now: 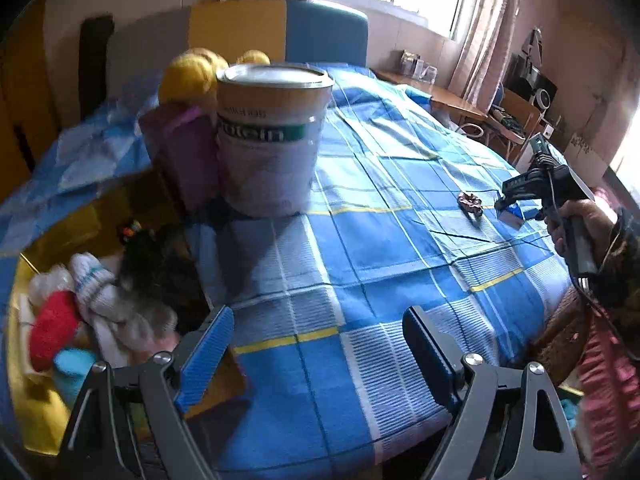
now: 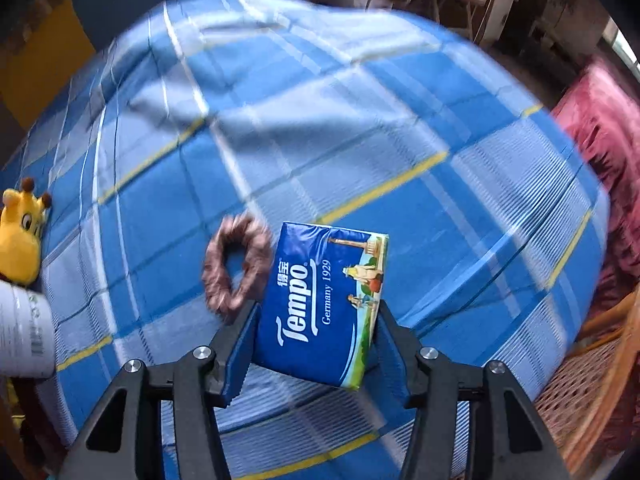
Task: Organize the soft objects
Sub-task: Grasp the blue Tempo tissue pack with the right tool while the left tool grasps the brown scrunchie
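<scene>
My right gripper (image 2: 318, 306) is shut on a blue Tempo tissue pack (image 2: 320, 320), which stays sharp while the bed blurs behind it. A brown scrunchie (image 2: 236, 268) lies on the blue checked bedspread (image 2: 400, 160), just left of the pack. In the left wrist view the same right gripper (image 1: 516, 200), held by a hand (image 1: 588, 220), hangs just above the bed with the pack (image 1: 512, 214) beside the scrunchie (image 1: 470, 202). My left gripper (image 1: 320, 312) stands open over the bedspread (image 1: 380, 240) with nothing between its fingers. To its left, a yellow box (image 1: 60, 232) holds white socks (image 1: 96, 284), red yarn (image 1: 54, 324) and other soft items.
A white tin can (image 1: 272, 140) stands on the bed, with a purple item (image 1: 188, 152) and yellow plush (image 1: 188, 76) behind it. A giraffe plush (image 2: 20, 236) and the can (image 2: 24, 332) show at the left edge. A wicker chair (image 2: 580, 392) and pink cloth (image 2: 600, 128) flank the bed's right side.
</scene>
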`<state>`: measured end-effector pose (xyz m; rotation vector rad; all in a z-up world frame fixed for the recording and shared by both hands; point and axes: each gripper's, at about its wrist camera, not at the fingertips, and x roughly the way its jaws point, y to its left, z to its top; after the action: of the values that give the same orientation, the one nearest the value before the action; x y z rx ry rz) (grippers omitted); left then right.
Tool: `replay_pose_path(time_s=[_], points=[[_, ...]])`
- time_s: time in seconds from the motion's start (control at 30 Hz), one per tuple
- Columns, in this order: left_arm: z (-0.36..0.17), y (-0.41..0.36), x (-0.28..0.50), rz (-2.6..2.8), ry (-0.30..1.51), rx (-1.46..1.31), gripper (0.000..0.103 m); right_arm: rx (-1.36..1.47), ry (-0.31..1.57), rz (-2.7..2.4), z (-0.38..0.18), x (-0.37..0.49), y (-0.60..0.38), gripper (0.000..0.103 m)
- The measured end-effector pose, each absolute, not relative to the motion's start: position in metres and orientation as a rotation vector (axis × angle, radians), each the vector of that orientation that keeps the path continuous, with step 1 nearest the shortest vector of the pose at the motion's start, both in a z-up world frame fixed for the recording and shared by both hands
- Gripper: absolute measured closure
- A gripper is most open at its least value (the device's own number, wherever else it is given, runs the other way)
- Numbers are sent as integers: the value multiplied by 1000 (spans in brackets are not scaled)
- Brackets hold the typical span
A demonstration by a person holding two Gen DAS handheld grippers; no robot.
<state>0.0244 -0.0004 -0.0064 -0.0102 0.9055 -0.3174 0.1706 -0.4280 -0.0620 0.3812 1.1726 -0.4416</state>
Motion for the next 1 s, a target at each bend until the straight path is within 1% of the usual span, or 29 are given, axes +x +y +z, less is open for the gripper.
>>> replay_pose_path(time_s=[0.07, 0.17, 0.4, 0.47, 0.57, 0.6, 0.63, 0.8, 1.0], points=[[-8, -4, 28, -323, 917, -19, 17, 369, 1149, -443, -59, 174, -432, 47], [-9, -9, 29, -331, 928, -11, 16, 356, 1165, -440, -66, 188, -429, 47], [-14, -21, 31, -346, 952, 32, 16, 158, 1213, -506, -77, 211, -420, 47], [-14, -25, 32, -358, 952, 38, 16, 214, 1192, -365, -73, 211, -411, 47], [-14, -31, 36, -384, 956, 39, 16, 458, 1102, -121, -60, 205, -408, 47], [-14, -34, 38, -391, 959, 42, 16, 487, 1084, -111, -58, 204, -409, 47], [-14, -37, 39, -398, 961, 44, 16, 495, 1069, -124, -56, 203, -411, 47], [-12, -61, 50, -445, 952, 78, 17, 359, 1007, -387, -53, 197, -432, 47], [-22, -98, 76, -483, 982, 86, 18, 392, 1020, -478, -65, 199, -456, 47]])
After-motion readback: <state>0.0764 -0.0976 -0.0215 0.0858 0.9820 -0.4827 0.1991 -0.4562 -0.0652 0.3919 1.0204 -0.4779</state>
